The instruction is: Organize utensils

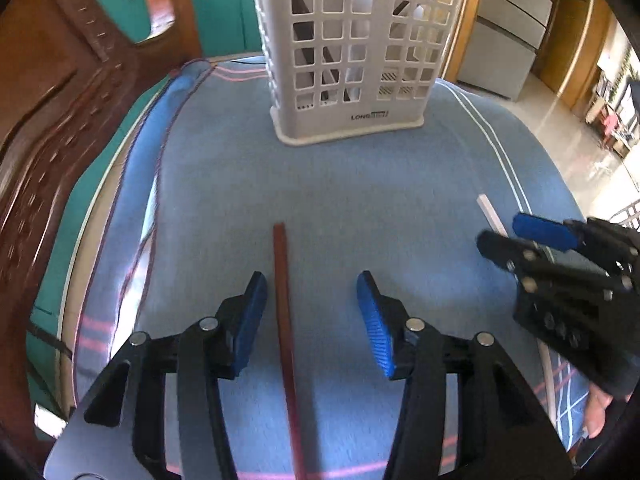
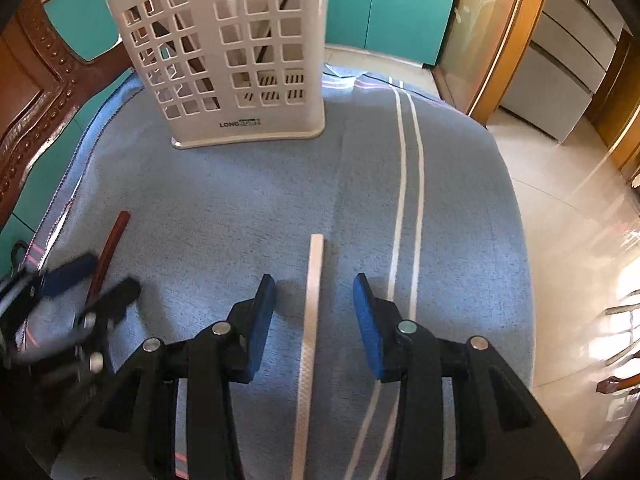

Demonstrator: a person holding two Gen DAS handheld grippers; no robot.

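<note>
On the blue-clothed counter (image 1: 224, 184), brown chopstick (image 1: 285, 320) lies flat, long axis 6-to-12 o'clock, tip toward white utensil basket (image 1: 352, 52) at 12. Left tool (image 1: 312, 312) spread, straddling it, pads apart from it. White chopstick (image 2: 310, 332) lies parallel, likewise 6-to-12. Right tool (image 2: 314, 320) spread around it, not touching.

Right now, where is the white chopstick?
The white chopstick lies flat on the blue towel, between the open right gripper fingers, short of the white basket.
</note>
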